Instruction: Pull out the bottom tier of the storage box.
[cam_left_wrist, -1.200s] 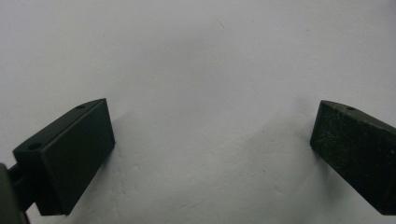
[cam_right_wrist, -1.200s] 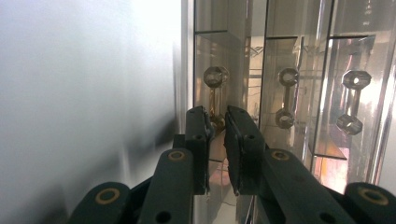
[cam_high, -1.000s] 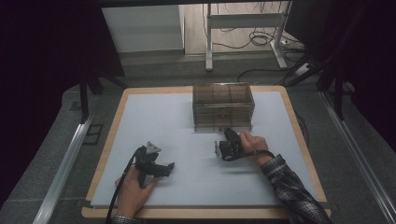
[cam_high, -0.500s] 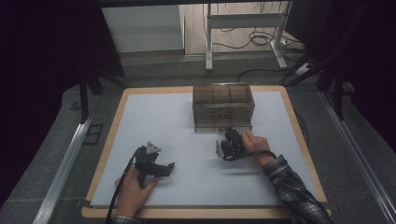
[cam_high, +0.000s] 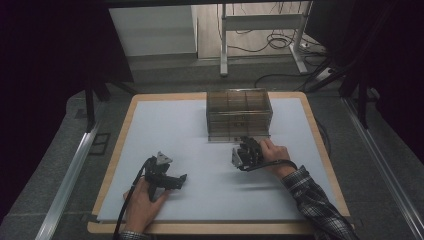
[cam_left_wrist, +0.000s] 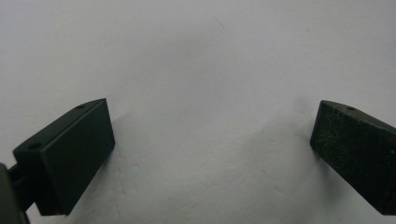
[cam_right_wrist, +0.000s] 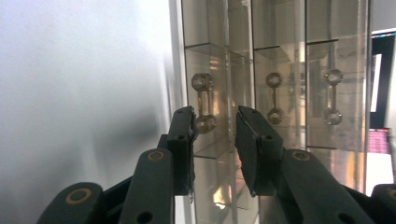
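Left hand (cam_high: 142, 202): enters from the bottom edge of the high view, palm down on the white table sheet (cam_high: 175, 130), fingers wrapped around the gripper body.

Left gripper (cam_high: 170, 179): lies low on the sheet near the front left, tips pointing toward the right of the table; cable trails back past the wrist. In the left gripper view its jaws stand wide apart, released, with bare sheet between them.

Clear drawer cabinet (cam_high: 239, 115): transparent brownish box at the far middle of the sheet, upright, several compartments; three small drawer handles show on its front in the right gripper view.

Right gripper (cam_high: 246, 145): just in front of the cabinet's lower front, tips aimed at it and rolled onto its side. Jaws a little apart and have just been opening; one drawer handle (cam_right_wrist: 204, 102) sits just ahead of the gap, not pinched.

Right hand (cam_high: 272, 154): reaches forward from the lower right, plaid sleeve (cam_high: 312, 202) along the forearm.
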